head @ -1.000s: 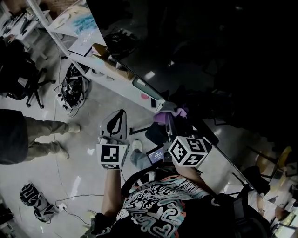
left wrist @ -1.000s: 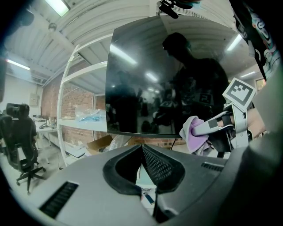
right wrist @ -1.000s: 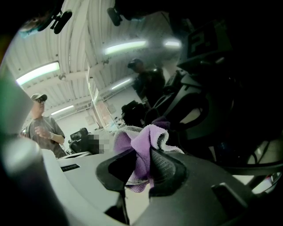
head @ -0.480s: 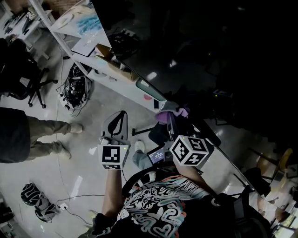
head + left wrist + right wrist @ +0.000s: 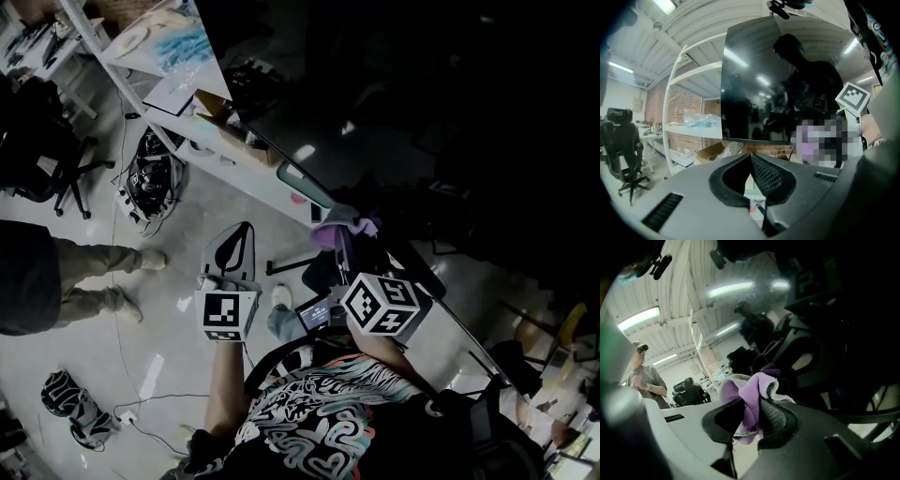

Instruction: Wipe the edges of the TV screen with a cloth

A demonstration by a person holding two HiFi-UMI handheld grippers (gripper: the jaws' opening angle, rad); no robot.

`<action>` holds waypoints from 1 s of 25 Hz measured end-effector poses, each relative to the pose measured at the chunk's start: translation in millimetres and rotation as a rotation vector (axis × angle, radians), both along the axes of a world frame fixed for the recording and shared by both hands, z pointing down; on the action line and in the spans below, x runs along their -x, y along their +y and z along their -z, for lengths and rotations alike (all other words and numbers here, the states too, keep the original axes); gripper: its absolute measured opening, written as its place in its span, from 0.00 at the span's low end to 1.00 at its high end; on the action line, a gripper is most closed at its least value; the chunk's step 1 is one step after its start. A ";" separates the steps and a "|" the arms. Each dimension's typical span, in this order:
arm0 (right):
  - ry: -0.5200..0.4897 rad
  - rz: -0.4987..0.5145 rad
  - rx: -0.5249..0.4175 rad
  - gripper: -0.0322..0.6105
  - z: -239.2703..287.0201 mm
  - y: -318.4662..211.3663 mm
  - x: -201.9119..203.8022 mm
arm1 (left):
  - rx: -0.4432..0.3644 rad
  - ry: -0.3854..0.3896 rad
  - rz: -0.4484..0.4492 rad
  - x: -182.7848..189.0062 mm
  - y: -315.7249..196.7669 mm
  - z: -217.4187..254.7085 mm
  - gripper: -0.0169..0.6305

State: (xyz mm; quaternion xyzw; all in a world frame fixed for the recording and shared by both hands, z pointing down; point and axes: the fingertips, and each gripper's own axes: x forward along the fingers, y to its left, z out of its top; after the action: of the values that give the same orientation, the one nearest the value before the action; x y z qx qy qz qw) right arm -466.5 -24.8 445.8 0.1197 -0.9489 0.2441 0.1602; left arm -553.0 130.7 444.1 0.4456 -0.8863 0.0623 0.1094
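- Right gripper (image 5: pixel 751 414): the right gripper view shows the jaws clamped on a purple cloth (image 5: pixel 754 386). The jaws stand only slightly apart, held so by the fabric, which bunches out above the tips.
- Head view: the right gripper (image 5: pixel 340 236) points to 12 o'clock. The cloth (image 5: pixel 354 223) sits at the lower edge of the TV screen (image 5: pixel 422 112). Contact between cloth and edge cannot be confirmed.
- Left gripper (image 5: pixel 750 155): the left gripper view shows the jaw tips touching, with nothing between them.
- Head view: the left gripper (image 5: pixel 246 227) lies at 9 o'clock of the right gripper, well apart from the TV screen.
- Left gripper view only: the whole dark panel of the TV screen (image 5: pixel 787 79), a white shelf (image 5: pixel 689 129) at 9 o'clock and an office chair (image 5: pixel 623 145) further left.
- Right gripper view only: a person (image 5: pixel 644 376) with folded arms at 9 o'clock.
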 end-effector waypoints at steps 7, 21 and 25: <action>-0.001 -0.005 0.003 0.22 0.0 5.2 12.1 | -0.003 0.004 -0.006 13.4 2.5 -1.1 0.05; -0.010 -0.012 0.025 0.22 0.4 15.8 49.0 | -0.007 0.008 -0.007 51.1 15.5 -3.8 0.05; -0.012 -0.013 0.048 0.22 -0.4 14.9 59.4 | 0.003 -0.002 -0.016 63.6 11.7 -0.6 0.05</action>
State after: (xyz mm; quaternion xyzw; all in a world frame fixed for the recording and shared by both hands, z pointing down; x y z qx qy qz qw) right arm -525.9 -9.9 446.2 0.1204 -0.9429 0.2687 0.1559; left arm -616.6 142.4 444.8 0.4525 -0.8827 0.0650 0.1088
